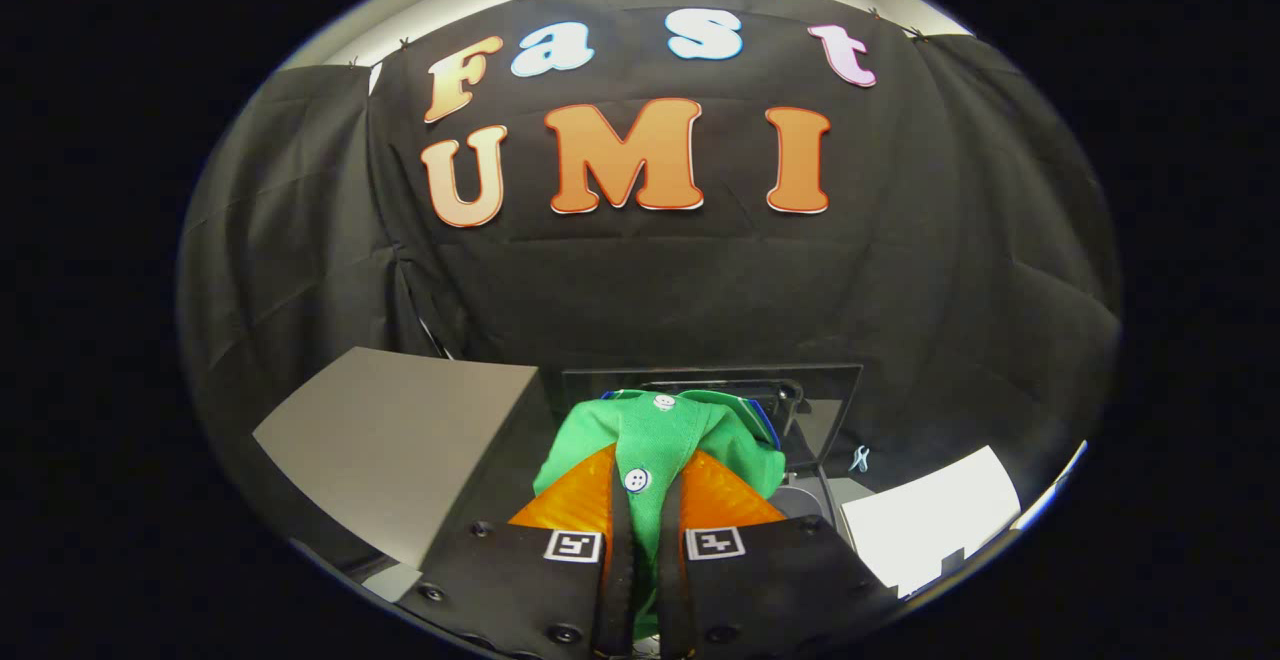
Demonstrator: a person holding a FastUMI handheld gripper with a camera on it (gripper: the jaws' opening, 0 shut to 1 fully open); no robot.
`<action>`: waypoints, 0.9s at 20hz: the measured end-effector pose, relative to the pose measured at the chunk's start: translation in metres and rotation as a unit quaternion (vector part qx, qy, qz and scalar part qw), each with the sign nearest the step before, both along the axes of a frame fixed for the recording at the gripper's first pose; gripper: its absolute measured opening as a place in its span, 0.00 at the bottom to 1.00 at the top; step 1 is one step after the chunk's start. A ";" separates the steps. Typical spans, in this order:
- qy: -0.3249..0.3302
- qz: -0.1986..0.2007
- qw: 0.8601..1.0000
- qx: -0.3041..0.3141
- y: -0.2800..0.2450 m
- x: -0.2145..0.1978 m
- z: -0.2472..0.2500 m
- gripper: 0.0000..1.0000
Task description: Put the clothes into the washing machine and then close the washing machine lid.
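Your claw (645, 485) is pinched nearly shut on the green buttoned cotton shirt (660, 430), whose loose folds could snag the dark washing machine opening (830, 410) beyond.

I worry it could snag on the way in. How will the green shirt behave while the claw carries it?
The green shirt, pinched in the claw, bunches in soft folds, so it is probably floppy and light. Loose cloth spilling beyond the fingers may drape or catch on the washing machine.
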State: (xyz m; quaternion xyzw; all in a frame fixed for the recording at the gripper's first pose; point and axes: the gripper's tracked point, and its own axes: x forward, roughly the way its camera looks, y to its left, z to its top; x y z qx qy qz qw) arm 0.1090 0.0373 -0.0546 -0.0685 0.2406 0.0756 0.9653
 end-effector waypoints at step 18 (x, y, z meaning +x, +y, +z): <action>0.099 -0.040 0.994 0.006 -0.120 0.032 -0.201 0.17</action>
